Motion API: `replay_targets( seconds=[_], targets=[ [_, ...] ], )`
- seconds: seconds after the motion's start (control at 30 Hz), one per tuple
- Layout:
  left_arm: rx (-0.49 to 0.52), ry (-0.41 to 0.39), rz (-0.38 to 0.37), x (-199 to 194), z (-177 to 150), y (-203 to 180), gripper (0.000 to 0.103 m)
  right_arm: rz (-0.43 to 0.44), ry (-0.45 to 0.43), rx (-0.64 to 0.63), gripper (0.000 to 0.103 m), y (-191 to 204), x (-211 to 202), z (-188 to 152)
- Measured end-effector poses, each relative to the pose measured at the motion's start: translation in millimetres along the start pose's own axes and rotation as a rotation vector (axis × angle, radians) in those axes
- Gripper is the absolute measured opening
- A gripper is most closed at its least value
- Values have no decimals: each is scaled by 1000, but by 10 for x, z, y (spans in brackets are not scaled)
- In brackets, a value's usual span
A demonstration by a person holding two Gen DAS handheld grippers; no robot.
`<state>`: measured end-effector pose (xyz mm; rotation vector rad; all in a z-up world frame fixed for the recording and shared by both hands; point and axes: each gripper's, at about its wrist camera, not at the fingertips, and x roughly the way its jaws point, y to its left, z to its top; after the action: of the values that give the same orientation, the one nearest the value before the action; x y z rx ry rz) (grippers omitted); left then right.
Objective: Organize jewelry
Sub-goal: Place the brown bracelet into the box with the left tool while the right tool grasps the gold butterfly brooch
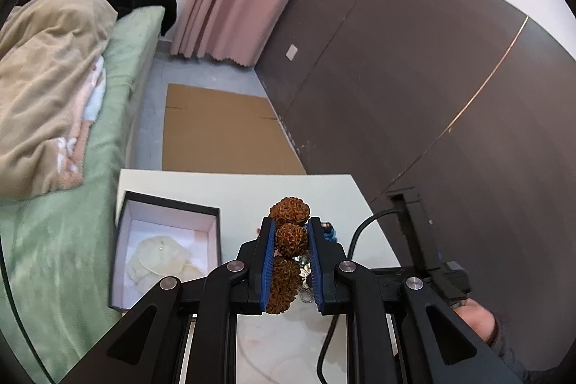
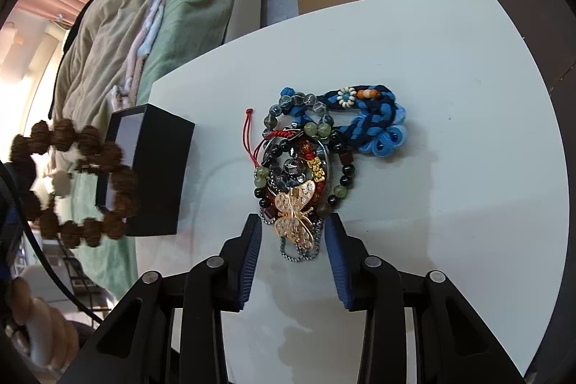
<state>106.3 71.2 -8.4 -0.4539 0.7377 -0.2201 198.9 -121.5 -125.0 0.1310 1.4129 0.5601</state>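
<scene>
My left gripper point(image 1: 291, 233) is shut on a brown bracelet of knobbly seed beads point(image 1: 291, 236), held in the air above the white table point(image 1: 234, 189). The same bracelet hangs as a blurred ring at the left of the right wrist view point(image 2: 77, 182). An open black box point(image 1: 163, 247) with a white lining and pale cloth inside stands left of the gripper; it also shows in the right wrist view point(image 2: 158, 171). A pile of jewelry point(image 2: 306, 168) lies mid-table: bead bracelets, a blue braided piece point(image 2: 378, 121), a gold butterfly point(image 2: 297, 215). My right gripper point(image 2: 293, 233) is open, its jaws on either side of the butterfly.
A bed with a green sheet and beige blanket point(image 1: 54, 78) runs along the table's left side. A dark wall panel point(image 1: 432, 96) is to the right. A flat cardboard sheet point(image 1: 219, 128) lies on the floor beyond the table. A black cable point(image 1: 360, 233) crosses the table.
</scene>
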Motion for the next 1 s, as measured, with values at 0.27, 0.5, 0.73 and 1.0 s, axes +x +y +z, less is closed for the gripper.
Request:
replay_targets(
  seconds=[0.27, 0.5, 0.73, 1.0],
  targets=[
    [-36, -14, 11, -113, 7, 171, 19, -31, -21, 17, 14, 50, 7, 3],
    [-52, -25, 31, -124, 12, 294, 19, 23, -90, -7, 14, 233, -230, -3],
    [-72, -9, 96, 7, 45, 465, 22, 98, -135, -44, 14, 476, -307, 66],
    [-138, -27, 155, -56, 73, 702, 80, 201, -166, -105, 14, 797, -354, 113]
  ],
)
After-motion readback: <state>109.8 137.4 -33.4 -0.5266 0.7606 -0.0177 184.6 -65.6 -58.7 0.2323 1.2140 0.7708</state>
